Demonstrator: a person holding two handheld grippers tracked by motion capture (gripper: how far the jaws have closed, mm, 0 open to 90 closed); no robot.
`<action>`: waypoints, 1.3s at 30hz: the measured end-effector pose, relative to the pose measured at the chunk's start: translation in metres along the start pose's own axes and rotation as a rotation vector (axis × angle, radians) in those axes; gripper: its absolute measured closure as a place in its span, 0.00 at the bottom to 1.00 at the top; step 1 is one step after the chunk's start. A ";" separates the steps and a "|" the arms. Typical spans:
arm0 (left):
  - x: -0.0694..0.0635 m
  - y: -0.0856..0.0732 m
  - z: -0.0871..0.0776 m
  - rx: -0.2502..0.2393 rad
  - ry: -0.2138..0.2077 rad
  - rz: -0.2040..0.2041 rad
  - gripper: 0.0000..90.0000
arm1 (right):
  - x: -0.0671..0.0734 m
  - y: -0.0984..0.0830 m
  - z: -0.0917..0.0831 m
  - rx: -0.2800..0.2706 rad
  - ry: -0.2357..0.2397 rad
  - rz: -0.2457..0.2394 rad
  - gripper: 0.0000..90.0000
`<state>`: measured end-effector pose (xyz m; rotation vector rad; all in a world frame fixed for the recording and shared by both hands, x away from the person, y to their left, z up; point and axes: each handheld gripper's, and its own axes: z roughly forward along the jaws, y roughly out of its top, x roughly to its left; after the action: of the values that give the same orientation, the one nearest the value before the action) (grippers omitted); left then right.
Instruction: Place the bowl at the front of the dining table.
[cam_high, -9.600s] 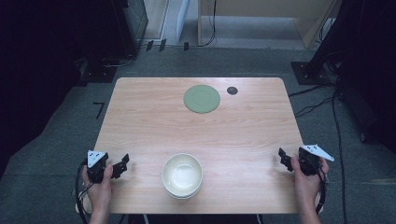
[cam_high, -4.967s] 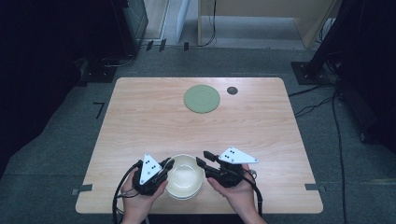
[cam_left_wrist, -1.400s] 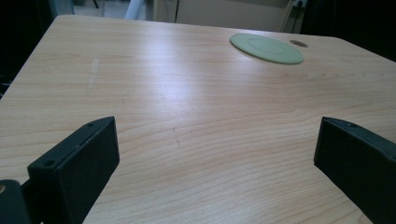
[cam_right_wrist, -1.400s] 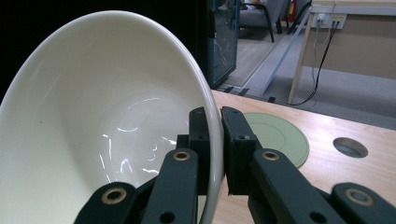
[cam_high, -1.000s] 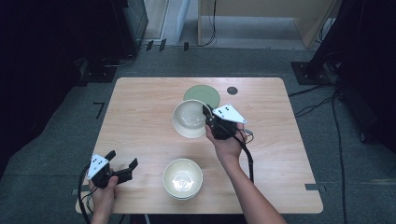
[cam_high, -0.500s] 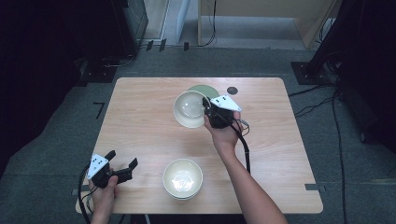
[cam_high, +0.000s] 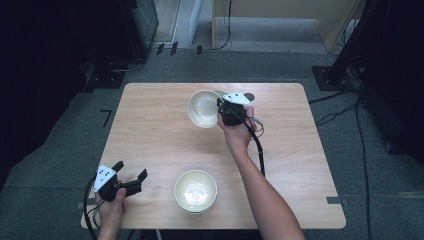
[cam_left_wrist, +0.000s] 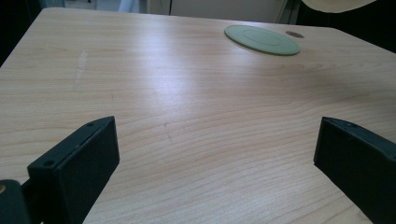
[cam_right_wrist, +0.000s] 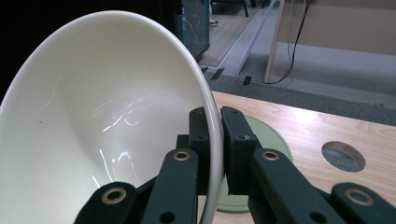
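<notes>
The right gripper (cam_high: 220, 111) holds the cream bowl (cam_high: 203, 108) by its rim, one of its fingers (cam_right_wrist: 200, 128) inside and one outside, above the green mat (cam_right_wrist: 266, 140) at the worktop's (cam_high: 150, 130) far edge. The left gripper (cam_high: 131, 177) rests near the front corner, fingers spread wide with nothing between them.

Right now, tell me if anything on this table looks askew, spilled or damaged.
Nothing spilled or damaged. The one thing askew is the cream bowl pinched by its rim in the right gripper: it hangs tilted above the green mat rather than sitting flat. The other bowl sits upright near the table's front edge.
</notes>
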<state>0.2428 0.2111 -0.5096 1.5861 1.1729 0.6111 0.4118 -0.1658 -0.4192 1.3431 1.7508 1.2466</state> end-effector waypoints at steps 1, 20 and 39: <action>0.000 0.000 0.000 0.000 0.000 0.000 0.00 | -0.001 0.001 0.002 0.004 -0.002 0.006 0.94; 0.001 0.000 -0.001 -0.005 -0.007 -0.008 0.00 | -0.032 0.014 0.049 0.179 -0.048 0.200 0.94; 0.002 0.000 0.000 -0.011 -0.020 -0.019 0.00 | -0.069 0.019 0.100 0.429 -0.120 0.471 0.94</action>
<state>0.2433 0.2130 -0.5095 1.5669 1.1667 0.5870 0.5272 -0.1990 -0.4450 2.1268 1.7345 1.0163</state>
